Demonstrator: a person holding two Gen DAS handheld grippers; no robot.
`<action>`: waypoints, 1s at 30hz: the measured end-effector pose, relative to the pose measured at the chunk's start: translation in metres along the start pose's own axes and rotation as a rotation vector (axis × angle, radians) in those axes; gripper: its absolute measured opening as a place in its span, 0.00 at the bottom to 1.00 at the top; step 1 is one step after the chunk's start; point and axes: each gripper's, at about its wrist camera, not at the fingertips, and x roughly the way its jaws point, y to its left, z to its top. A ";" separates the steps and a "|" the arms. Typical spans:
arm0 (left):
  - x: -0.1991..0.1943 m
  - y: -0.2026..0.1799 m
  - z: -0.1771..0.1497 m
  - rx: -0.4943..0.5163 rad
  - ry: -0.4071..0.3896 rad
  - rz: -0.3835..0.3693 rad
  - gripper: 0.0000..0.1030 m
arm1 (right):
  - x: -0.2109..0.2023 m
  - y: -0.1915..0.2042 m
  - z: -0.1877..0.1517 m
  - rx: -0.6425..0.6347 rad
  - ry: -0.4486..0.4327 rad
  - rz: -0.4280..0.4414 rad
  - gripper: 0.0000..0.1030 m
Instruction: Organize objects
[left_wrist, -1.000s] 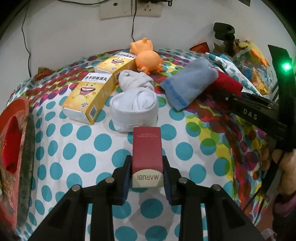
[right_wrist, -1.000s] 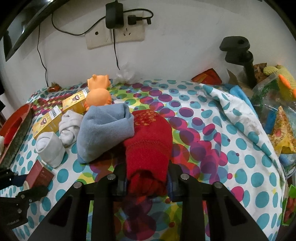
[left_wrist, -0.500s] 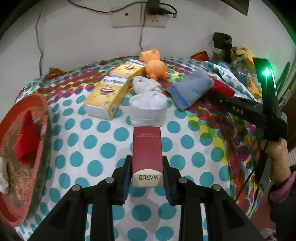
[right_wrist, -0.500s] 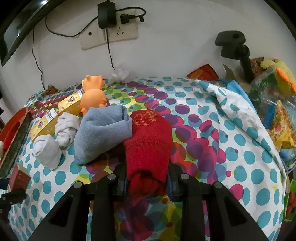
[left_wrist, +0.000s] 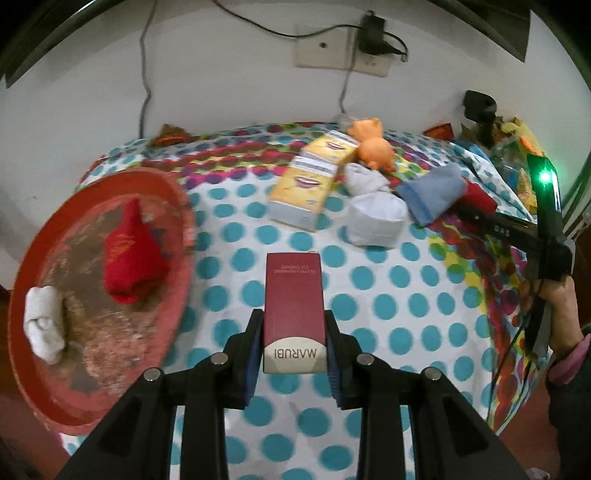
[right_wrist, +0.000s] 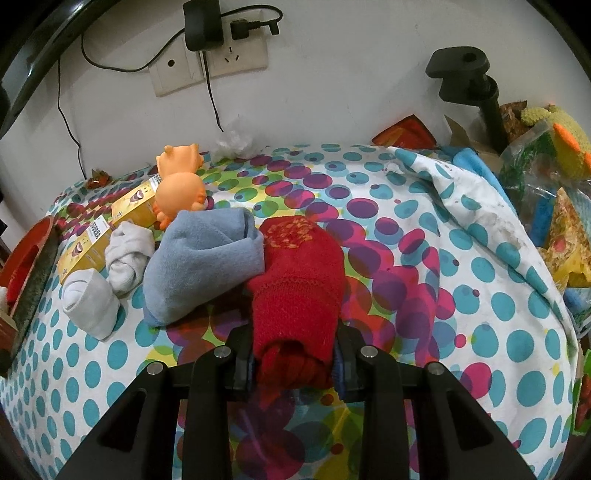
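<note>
My left gripper (left_wrist: 293, 341) is shut on a dark red MARUBI box (left_wrist: 294, 306) and holds it above the dotted tablecloth. A round red tray (left_wrist: 74, 369) at the left holds a red sock (left_wrist: 131, 251) and a white sock (left_wrist: 44, 328). My right gripper (right_wrist: 293, 363) is shut on a rolled red sock (right_wrist: 299, 280) that lies beside a blue sock (right_wrist: 201, 266). Two white socks (right_wrist: 92, 302) (right_wrist: 127, 254), two yellow boxes (left_wrist: 306, 192) and an orange toy (right_wrist: 181, 192) lie at the back left.
A wall with sockets (right_wrist: 210, 62) and cables stands behind the table. A black clamp (right_wrist: 469, 81), bags and a knitted toy (right_wrist: 561, 129) crowd the right edge. A folded dotted cloth (right_wrist: 472, 206) lies at the right. The tray's edge shows in the right wrist view (right_wrist: 26, 258).
My left gripper has pulled back and swung left with the box, and the red tray with its socks has come into full view. The right gripper has stayed shut on the red sock.
</note>
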 end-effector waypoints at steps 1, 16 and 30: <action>-0.003 0.006 0.000 -0.012 -0.002 0.009 0.29 | 0.000 0.000 0.000 0.002 0.001 0.001 0.28; -0.029 0.100 -0.002 -0.161 -0.012 0.118 0.29 | 0.004 0.002 0.002 -0.001 0.003 -0.003 0.28; -0.005 0.158 -0.026 -0.271 0.067 0.197 0.29 | 0.007 0.004 0.003 -0.001 0.004 -0.004 0.28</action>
